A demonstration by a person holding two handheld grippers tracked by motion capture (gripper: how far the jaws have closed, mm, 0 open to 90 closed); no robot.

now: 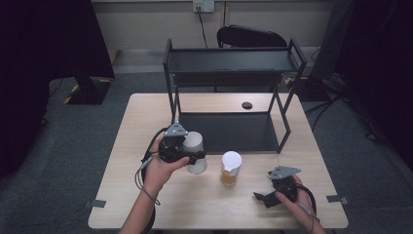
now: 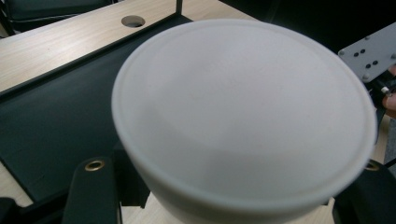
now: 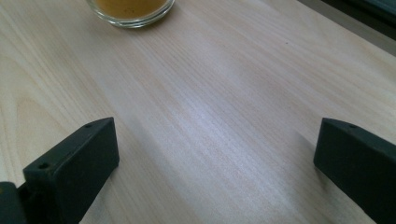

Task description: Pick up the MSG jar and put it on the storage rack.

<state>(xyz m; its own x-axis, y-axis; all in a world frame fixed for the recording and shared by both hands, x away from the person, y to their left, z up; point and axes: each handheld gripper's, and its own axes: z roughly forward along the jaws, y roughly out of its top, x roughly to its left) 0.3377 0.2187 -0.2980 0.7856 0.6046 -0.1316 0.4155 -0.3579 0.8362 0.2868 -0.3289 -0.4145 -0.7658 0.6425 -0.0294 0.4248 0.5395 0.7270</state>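
A white cup (image 1: pixel 196 146) is lifted off the wooden table (image 1: pixel 146 117), tilted, with my left gripper (image 1: pixel 195 157) shut on its sides. In the left gripper view the cup's round end (image 2: pixel 243 116) faces the camera, and the gripper (image 2: pixel 233 198) has a black jaw on each side of it. A glass of orange liquid (image 1: pixel 230 171) with a white top stands just right of the cup; its base (image 3: pixel 130 8) appears in the right gripper view. My right gripper (image 1: pixel 263 199) rests low near the table's front right, and there (image 3: pixel 217 154) its jaws stand wide apart over bare wood, open.
A black two-level shelf rack (image 1: pixel 229 129) stands on the table's far half, its lower tray (image 2: pixel 51 121) just behind the cup. A round cable hole (image 1: pixel 247 105) lies beyond it. A dark chair (image 1: pixel 251 36) stands behind the table. The right gripper's grey plate (image 2: pixel 369 56) is near the cup.
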